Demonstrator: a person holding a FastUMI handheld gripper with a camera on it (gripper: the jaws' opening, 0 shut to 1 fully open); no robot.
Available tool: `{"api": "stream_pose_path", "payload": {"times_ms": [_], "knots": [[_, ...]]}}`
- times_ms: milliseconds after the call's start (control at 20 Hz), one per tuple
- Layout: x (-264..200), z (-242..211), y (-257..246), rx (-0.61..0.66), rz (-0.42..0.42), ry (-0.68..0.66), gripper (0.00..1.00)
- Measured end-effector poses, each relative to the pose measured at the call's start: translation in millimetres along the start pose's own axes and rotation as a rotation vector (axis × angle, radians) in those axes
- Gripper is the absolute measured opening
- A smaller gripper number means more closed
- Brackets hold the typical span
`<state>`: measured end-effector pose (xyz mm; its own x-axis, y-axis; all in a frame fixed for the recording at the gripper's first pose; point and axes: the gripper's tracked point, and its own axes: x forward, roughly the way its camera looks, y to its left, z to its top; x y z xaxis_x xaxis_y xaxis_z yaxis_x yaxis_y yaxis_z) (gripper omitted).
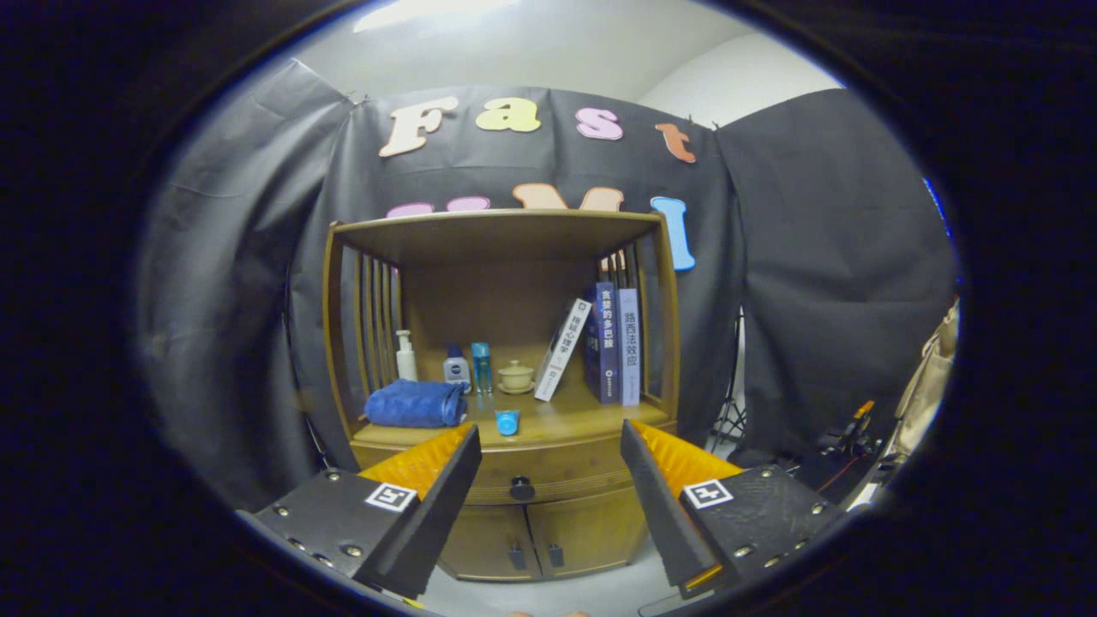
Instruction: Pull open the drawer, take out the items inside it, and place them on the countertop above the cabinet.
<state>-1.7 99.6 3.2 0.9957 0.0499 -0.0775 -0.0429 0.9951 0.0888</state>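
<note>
A wooden cabinet stands ahead against the booth wall. Its drawer is closed, with a dark round knob in the middle of its front. The countertop lies just above the drawer. My gripper is open and holds nothing; the knob shows between and beyond its fingers, some way off. What is in the drawer is hidden.
On the countertop lie a folded blue towel, a small blue object, a white pump bottle, two small bottles, a lidded cup on a saucer and several books. Two lower doors sit under the drawer.
</note>
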Motion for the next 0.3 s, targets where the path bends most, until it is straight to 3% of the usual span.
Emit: {"api": "stream_pose_path", "payload": {"times_ms": [300], "knots": [[-1, -10, -10, -0.040, 0.000, 0.010, 0.98]]}}
